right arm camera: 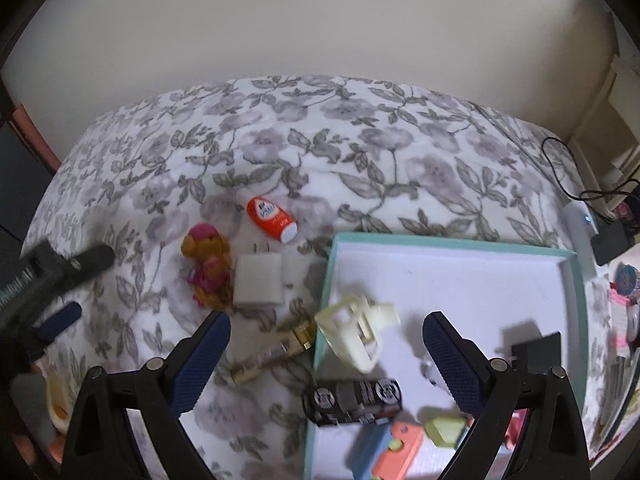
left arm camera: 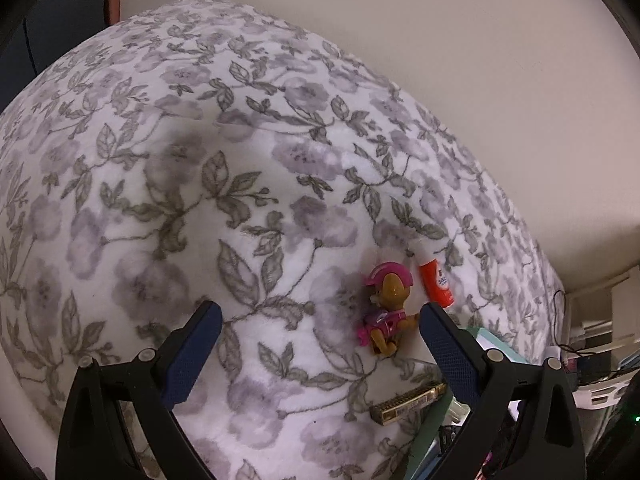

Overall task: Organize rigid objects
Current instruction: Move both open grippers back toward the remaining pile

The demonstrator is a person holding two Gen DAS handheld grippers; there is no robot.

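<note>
Both hand-held grippers are spread wide and hold nothing. The left hand-held gripper (left arm camera: 320, 320) hangs over a floral bed (left arm camera: 200, 160), its right finger beside a pink toy pup (left arm camera: 386, 306); an orange bottle (left arm camera: 436, 280) and a harmonica (left arm camera: 408, 402) lie near. The right hand-held gripper (right arm camera: 326, 330) hovers over a teal-rimmed box (right arm camera: 576, 300) containing a cream clip (right arm camera: 358, 330) and a toy car (right arm camera: 352, 400). A white block (right arm camera: 258, 284) lies on the bed.
</note>
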